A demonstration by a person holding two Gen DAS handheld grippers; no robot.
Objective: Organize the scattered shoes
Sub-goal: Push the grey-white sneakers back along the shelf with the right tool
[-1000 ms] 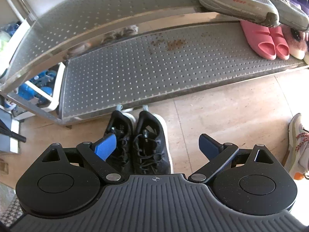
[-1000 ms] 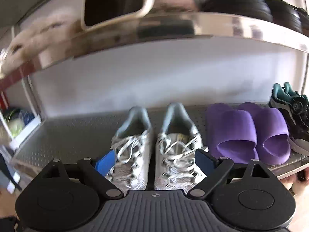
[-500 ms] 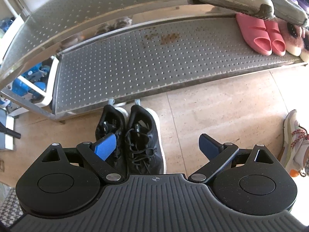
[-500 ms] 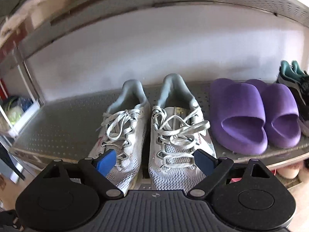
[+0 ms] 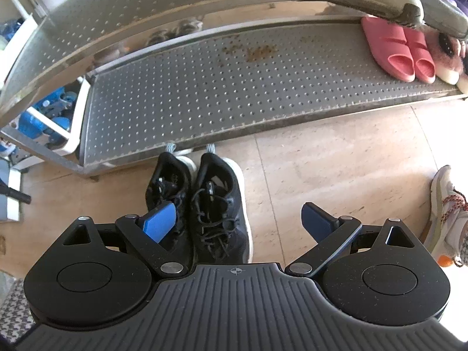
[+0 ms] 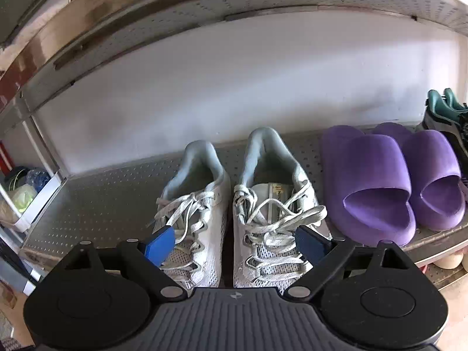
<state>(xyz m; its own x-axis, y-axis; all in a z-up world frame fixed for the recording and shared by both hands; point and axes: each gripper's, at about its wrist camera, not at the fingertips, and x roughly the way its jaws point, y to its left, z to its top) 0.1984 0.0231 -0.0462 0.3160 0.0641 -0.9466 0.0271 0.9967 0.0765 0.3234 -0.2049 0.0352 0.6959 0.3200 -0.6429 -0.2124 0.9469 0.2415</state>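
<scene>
The left tongs (image 5: 238, 223) hung spread directly above the black sneakers (image 5: 201, 204), which lay lengthwise, heels touching the rack (image 5: 234, 87).

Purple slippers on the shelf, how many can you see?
2. Both purple slippers sit side by side on the metal shelf, right of the white sneakers: one next to the sneakers, the other beyond it, by a teal shoe. More may hide past the frame's edge.
</scene>
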